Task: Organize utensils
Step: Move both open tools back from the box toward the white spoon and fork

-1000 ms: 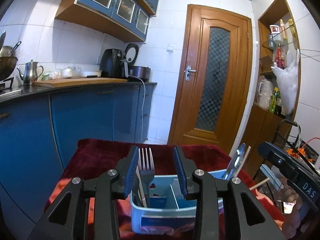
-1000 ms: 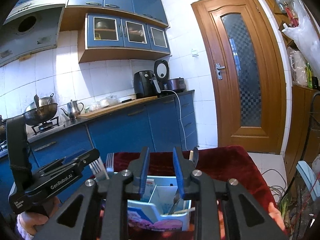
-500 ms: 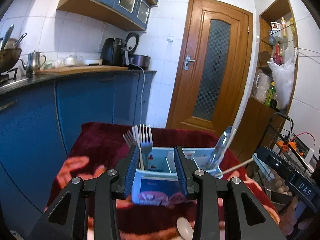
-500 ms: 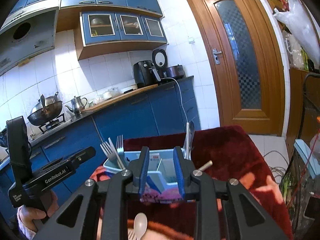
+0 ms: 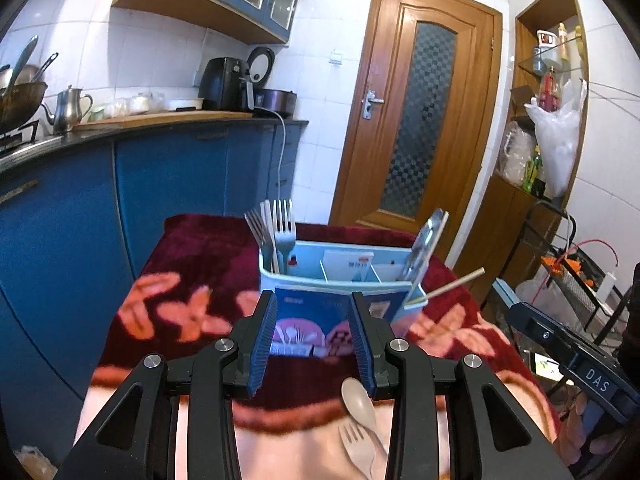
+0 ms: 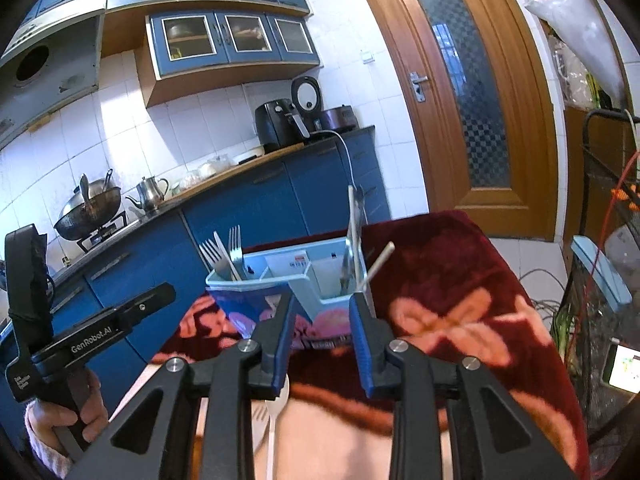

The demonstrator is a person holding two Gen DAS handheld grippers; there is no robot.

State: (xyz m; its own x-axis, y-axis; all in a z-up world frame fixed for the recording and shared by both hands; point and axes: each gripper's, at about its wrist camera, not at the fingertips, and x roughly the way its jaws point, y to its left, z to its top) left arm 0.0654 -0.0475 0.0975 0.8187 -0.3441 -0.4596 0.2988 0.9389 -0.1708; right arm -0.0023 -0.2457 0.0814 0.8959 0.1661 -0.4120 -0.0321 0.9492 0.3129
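Now both wrist views sit farther back than a second ago: the utensil caddy (image 5: 344,280), which then filled the space right behind the fingers, stands clear beyond them on the table, and the beige spoon (image 5: 359,400) and beige fork (image 5: 356,446) lying on the near part of the cloth have come into sight.

The left gripper (image 5: 314,338) has its jaws spread partway with nothing between them; the caddy's printed front shows through the gap but lies past the tips. The right gripper (image 6: 322,338) is opening its jaws, also empty, with the caddy's corner beyond them. In the right view a hand (image 6: 60,416) grips the left tool's handle.

The caddy is pale blue with dividers. Metal forks (image 5: 276,232) stand upright in its left compartment, and a knife (image 5: 422,248) with chopsticks (image 5: 456,282) leans out of the right end; the middle compartments look empty apart from labels.

The table is draped in a dark red blanket (image 5: 200,264) with orange flower shapes. Behind are blue cabinets (image 5: 168,184), a counter with a kettle (image 5: 68,108) and a black air fryer (image 5: 220,84), white tiles and a wooden door (image 5: 416,112).
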